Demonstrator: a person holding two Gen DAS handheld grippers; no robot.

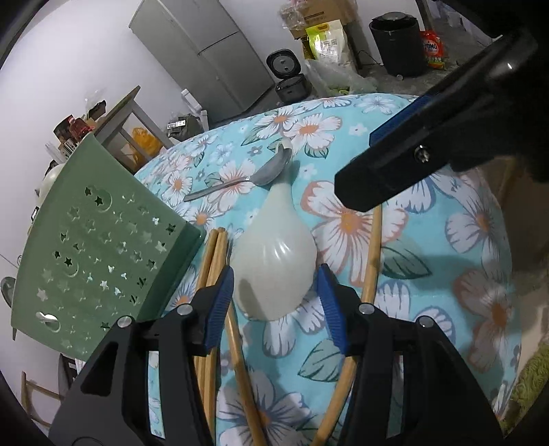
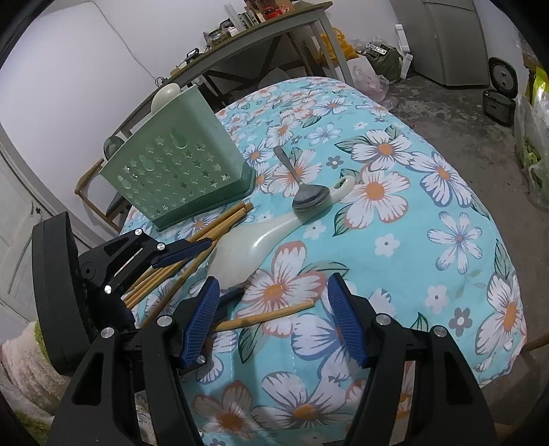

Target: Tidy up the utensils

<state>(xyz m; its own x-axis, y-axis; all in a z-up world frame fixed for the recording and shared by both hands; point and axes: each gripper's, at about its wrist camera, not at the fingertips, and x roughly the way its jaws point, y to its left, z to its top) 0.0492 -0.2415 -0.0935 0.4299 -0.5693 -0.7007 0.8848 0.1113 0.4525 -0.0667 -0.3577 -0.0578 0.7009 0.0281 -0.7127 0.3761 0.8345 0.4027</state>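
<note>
A pale white rice paddle (image 1: 274,260) lies on the floral tablecloth, its handle under a metal spoon (image 1: 271,171). My left gripper (image 1: 274,295) is open, its blue pads on either side of the paddle's wide end, not closed on it. Several wooden chopsticks (image 1: 212,254) lie beside and under the gripper; one chopstick (image 1: 374,250) lies to the right. The green perforated utensil holder (image 1: 103,254) stands at left. In the right wrist view I see the paddle (image 2: 247,247), spoon (image 2: 308,199), holder (image 2: 178,171) and left gripper (image 2: 219,271). My right gripper (image 2: 274,315) is open and empty above a single chopstick (image 2: 267,315).
The table (image 2: 446,240) has a turquoise floral cloth and drops off at right to a concrete floor. A grey side table (image 2: 274,31) stands behind the holder. A rice cooker (image 1: 291,85), bags and a fridge (image 1: 212,51) stand beyond.
</note>
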